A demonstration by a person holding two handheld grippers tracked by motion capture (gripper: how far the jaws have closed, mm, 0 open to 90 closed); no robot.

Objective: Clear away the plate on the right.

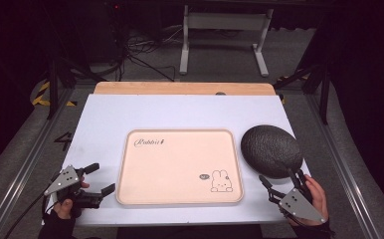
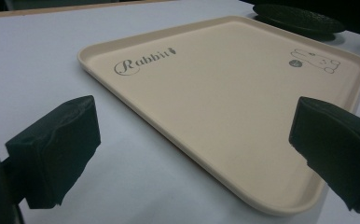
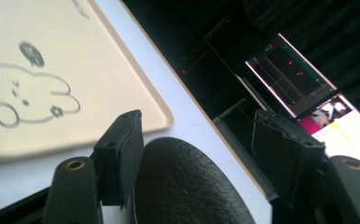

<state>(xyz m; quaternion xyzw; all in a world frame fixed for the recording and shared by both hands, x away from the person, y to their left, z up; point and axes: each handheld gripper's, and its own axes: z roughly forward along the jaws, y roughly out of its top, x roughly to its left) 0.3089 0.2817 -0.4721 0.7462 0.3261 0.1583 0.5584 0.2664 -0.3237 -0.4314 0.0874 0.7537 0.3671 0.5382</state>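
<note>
Dark pebbled oval plate (image 1: 271, 150) seen right of centre, on white table (image 1: 105, 119), just beside beige rectangular plastic tray (image 1: 180, 167). Judged rigid, textured, moderately heavy; near rim best pinched. Right gripper (image 1: 281, 182) spread wide at rim, nothing held. Left gripper (image 1: 99, 178) lower left, likewise released.

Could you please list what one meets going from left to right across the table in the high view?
Left gripper with open fingers → beige rectangular plastic tray with a rabbit drawing → dark textured oval plate → right gripper, open at the plate's near edge.
</note>
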